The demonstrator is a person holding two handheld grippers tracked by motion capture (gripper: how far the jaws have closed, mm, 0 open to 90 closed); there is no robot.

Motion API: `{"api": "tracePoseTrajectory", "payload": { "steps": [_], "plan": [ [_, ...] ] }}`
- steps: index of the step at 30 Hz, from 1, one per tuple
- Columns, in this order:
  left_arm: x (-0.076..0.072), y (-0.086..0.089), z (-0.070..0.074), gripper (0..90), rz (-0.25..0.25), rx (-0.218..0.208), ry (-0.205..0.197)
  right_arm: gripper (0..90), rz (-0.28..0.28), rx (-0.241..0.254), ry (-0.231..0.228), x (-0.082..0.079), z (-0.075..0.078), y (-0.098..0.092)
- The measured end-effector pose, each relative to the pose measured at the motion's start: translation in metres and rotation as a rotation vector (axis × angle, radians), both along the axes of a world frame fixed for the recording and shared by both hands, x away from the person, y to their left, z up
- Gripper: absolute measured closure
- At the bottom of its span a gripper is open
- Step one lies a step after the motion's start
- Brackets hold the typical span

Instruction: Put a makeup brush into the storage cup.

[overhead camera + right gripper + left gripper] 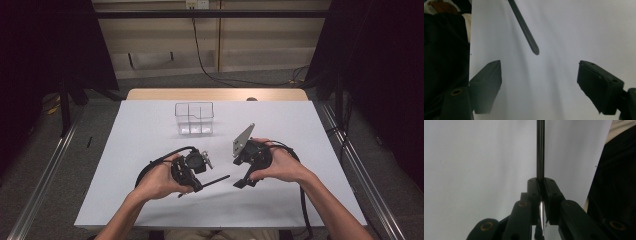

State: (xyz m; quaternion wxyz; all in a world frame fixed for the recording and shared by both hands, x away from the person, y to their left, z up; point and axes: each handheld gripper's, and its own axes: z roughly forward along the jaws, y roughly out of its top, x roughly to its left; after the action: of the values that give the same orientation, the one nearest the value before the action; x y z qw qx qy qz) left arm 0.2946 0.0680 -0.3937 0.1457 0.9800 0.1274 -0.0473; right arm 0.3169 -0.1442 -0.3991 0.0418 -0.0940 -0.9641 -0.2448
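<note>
Forearms and hands are seen coming in from the bottom of the high view, over a white tabletop (150,200). A thin dark rod (216,179) is clamped in the left gripper (196,187) and pointed across at the right gripper (244,182), with the rod's tip just short of it. Further back, a clear plastic box (194,118) with compartments is parked on the tabletop, well apart from both hands.

Left gripper view: the fingers (550,195) are pinched tight on the rod (540,150), which is stuck straight out above the white surface.

Right gripper view: the fingers (486,82) are spread wide, nothing held. The rod's rounded tip (535,51) is seen ahead of the gap, not touched by either one.
</note>
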Motion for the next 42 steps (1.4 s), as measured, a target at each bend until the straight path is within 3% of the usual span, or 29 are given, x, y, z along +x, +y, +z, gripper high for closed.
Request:
{"api": "tracePoseTrajectory", "payload": {
  "steps": [9,14,26,42],
  "plan": [
    [0.001,-0.007,-0.008,84.2,-0.013,0.009,0.011,30.3,0.022,-0.080,0.010,0.005,-0.005,0.008],
    [-0.001,-0.007,-0.006,84.2,-0.018,0.008,0.013,41.5,0.041,-0.065,0.012,0.007,-0.009,0.009],
    [-0.003,-0.010,-0.008,84.2,-0.031,0.010,0.013,57.1,0.094,-0.068,0.047,0.003,-0.014,0.020],
    [-0.005,-0.010,-0.006,84.2,-0.048,0.004,0.005,69.3,0.132,-0.028,0.065,0.001,-0.018,0.026]
  ]
}}
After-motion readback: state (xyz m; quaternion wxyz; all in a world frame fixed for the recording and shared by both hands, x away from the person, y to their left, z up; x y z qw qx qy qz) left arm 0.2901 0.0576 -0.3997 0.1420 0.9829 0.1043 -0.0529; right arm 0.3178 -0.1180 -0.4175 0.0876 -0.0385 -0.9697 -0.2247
